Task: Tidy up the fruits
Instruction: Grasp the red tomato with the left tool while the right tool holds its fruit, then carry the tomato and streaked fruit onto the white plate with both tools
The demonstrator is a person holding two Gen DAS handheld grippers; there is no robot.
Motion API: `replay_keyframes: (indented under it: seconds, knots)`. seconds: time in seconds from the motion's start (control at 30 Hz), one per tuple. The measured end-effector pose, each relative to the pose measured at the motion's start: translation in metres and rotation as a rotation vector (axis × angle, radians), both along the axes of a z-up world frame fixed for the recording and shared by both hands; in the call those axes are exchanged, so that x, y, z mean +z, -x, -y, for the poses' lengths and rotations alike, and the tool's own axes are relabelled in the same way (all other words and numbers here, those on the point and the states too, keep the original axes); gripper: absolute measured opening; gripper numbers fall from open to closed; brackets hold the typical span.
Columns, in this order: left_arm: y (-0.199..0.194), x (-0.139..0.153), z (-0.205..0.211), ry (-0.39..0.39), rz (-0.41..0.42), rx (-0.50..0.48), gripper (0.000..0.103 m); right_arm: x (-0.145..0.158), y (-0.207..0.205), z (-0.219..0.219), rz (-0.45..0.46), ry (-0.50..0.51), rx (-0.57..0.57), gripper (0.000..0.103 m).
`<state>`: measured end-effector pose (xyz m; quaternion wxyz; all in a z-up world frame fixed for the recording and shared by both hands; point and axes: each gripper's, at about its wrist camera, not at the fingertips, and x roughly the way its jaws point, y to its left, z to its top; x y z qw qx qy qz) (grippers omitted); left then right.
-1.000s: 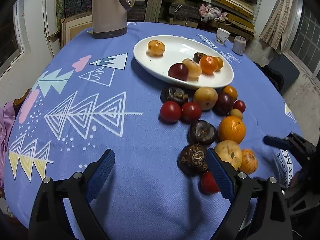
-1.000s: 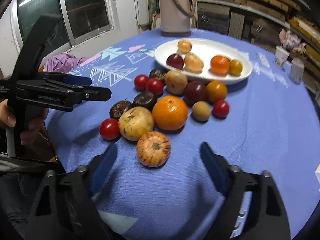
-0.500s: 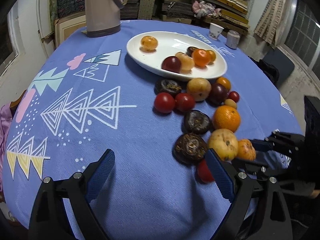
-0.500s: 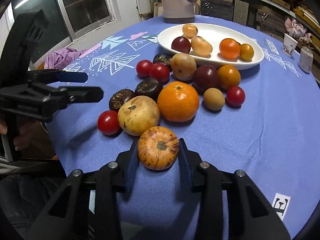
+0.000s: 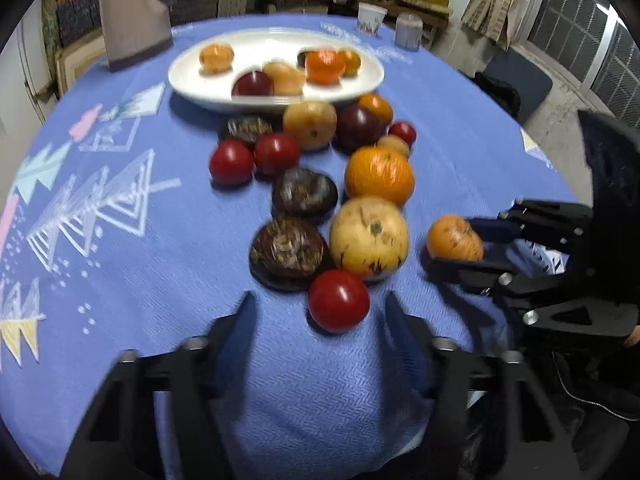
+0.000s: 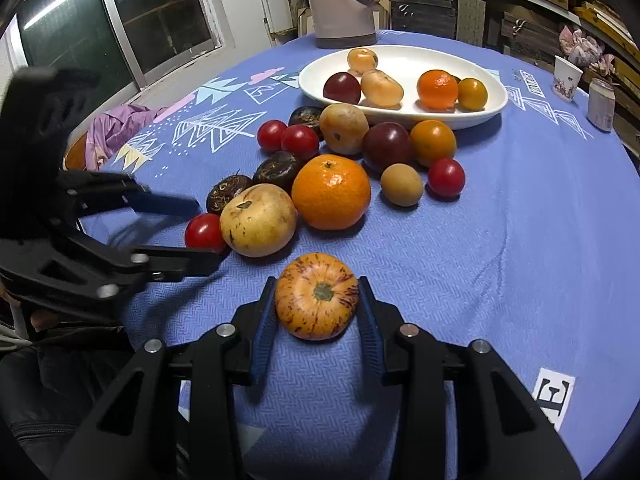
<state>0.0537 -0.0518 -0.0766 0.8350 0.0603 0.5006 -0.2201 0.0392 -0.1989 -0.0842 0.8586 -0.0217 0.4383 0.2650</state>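
One round table under a blue cloth (image 6: 520,240) fills both our views, printed with white triangles on its left half. At twelve o'clock on it stands a tall beige jug (image 6: 340,4), and just in front of that lies a white oval dish (image 6: 400,116) with five or six fruits already in it. From the dish's near rim a loose heap of fruit runs toward six o'clock; in it we see a big orange (image 6: 331,191) with a pale yellow fruit (image 6: 258,220) touching it at its eight o'clock. Our right gripper (image 6: 318,312) is clamped on a streaked orange fruit (image 6: 316,296), both blue pads pressed to its sides, apart from the heap at the near end. Our left gripper (image 5: 320,312) has just been closing, and a small red tomato (image 5: 338,300) sits between its fingers; that view is blurred, so we cannot tell whether the pads touch it yet. The tomato lies at six o'clock of the heap, against the pale yellow fruit.
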Motion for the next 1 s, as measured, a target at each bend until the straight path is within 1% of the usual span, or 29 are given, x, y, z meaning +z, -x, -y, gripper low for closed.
replay_keyframes:
  seconds: [0.03,0.07,0.13,0.17,0.2,0.4,0.6,0.73,0.8,0.93,1.0]
  knots:
    - [0.000,0.001,0.000,0.003,0.014,0.001,0.052,0.000,0.000,0.001,-0.002,-0.003,-0.001,0.038]
    - [0.000,0.001,0.000,0.013,0.009,-0.004,0.048,0.000,0.000,0.001,-0.003,-0.005,0.000,0.038]
    - [-0.002,0.000,-0.001,0.030,0.016,-0.005,0.044,0.000,0.001,0.001,-0.003,-0.006,0.001,0.038]
    - [-0.002,-0.001,0.000,0.030,0.022,-0.004,0.039,0.000,0.001,0.001,-0.003,-0.005,0.001,0.038]
    - [-0.001,-0.001,0.000,0.025,0.029,-0.008,0.030,0.000,0.001,0.001,-0.003,-0.005,0.000,0.038]
    - [0.003,0.002,-0.002,0.024,0.032,-0.018,0.030,0.000,0.002,0.000,-0.003,0.003,0.003,0.038]
    - [0.007,0.011,-0.007,0.011,0.080,-0.006,0.030,0.008,0.003,0.004,0.022,0.008,-0.010,0.038]
    - [0.004,0.019,-0.013,0.027,0.102,0.006,0.030,0.020,0.001,0.018,0.055,0.008,-0.050,0.038]
    - [0.003,0.023,-0.015,0.011,0.138,0.018,0.030,0.026,-0.001,0.025,0.070,0.009,-0.073,0.038]
    - [-0.004,0.031,-0.021,0.002,0.157,0.035,0.030,0.040,-0.006,0.040,0.104,0.002,-0.117,0.038]
    - [-0.013,0.041,-0.024,-0.007,0.177,0.044,0.030,0.049,-0.011,0.046,0.125,-0.003,-0.130,0.038]
